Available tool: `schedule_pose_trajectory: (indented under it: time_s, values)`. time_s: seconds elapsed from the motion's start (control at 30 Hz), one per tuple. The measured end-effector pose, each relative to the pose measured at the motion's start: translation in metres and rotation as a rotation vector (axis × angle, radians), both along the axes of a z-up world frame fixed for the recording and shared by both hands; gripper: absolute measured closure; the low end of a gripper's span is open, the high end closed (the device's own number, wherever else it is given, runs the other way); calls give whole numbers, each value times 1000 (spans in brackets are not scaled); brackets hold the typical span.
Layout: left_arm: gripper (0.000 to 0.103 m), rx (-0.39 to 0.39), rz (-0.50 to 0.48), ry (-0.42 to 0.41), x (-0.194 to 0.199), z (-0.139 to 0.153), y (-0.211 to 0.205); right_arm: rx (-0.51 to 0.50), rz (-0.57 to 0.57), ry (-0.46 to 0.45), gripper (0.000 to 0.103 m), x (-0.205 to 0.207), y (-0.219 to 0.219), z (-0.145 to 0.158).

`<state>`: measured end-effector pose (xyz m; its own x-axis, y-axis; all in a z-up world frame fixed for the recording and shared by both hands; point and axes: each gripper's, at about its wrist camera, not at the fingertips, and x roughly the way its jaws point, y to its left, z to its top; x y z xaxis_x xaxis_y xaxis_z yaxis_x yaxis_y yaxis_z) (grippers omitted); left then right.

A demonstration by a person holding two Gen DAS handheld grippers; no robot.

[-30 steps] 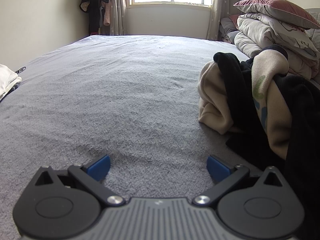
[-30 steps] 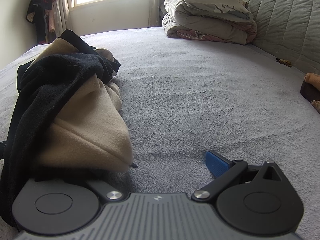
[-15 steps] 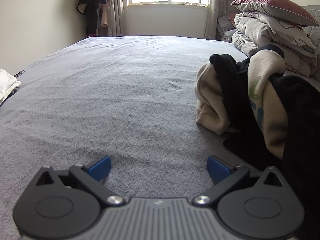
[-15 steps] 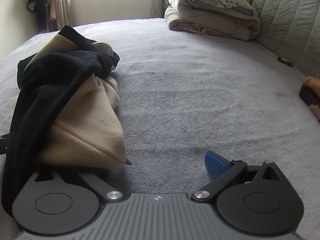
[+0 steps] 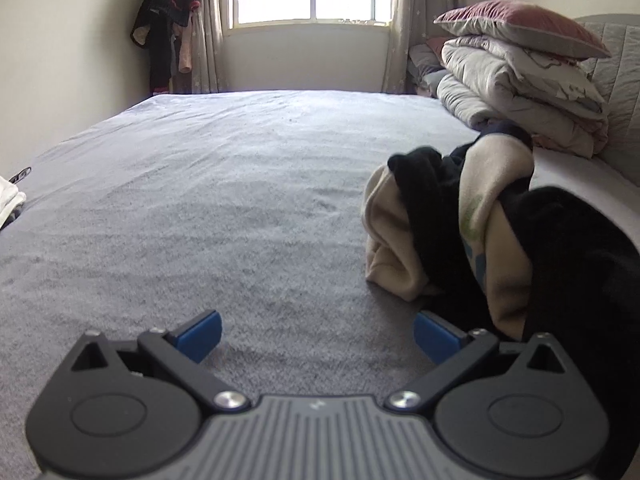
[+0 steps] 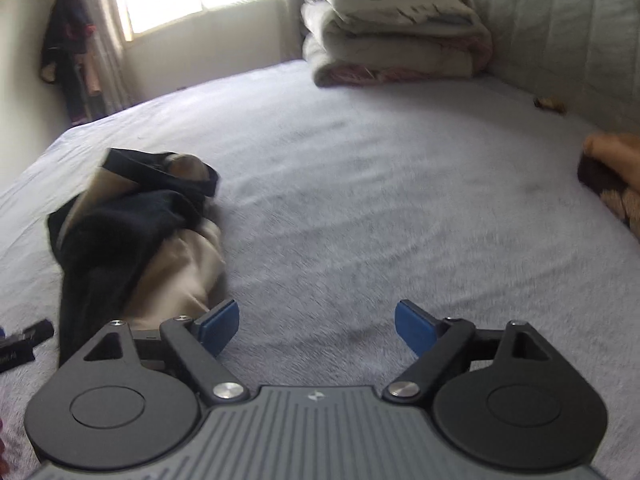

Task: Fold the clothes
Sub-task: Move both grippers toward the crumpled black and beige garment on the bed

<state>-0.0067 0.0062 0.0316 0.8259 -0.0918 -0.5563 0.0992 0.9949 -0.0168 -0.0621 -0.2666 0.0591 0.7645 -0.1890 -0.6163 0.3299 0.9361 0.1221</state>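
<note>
Presently both claws stand apart and empty, the right claw (image 6: 316,326) having just narrowed; crumpled black-and-beige clothes (image 6: 136,240) lie left of it, right of the left claw (image 5: 318,338), on the bed (image 5: 200,200).

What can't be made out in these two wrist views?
- Clothes pile: left wrist view, right edge cuts it off; how many garments unclear.
- White cloth: left wrist view, left edge crops it.
- Brown thing: right wrist view, blurred, cut by right edge.
- Black object: right wrist view, cropped, unidentifiable.
</note>
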Motion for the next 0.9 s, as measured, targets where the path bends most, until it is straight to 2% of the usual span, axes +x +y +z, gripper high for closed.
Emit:
schedule_pose_trajectory:
  time_s: [0.1,0.2,0.37,0.53,0.6,0.7,0.9]
  values:
    - [0,11,-12,-20,0,5,5,-24,33,-35,19,-4,10,8]
    - [0,11,-21,-38,2,9,10,-6,64,-61,34,-5,15,18]
    - [0,-10,-47,-68,0,15,14,39,102,-168,35,-9,17,49]
    - [0,14,-102,-94,1,15,10,37,257,-105,35,29,50,59]
    - [0,33,-134,-100,8,16,5,23,253,-74,35,42,56,55]
    - [0,67,-172,-121,24,20,-2,57,246,-50,36,49,54,47]
    - [0,59,-238,-158,55,32,-19,47,257,-8,37,48,50,35]
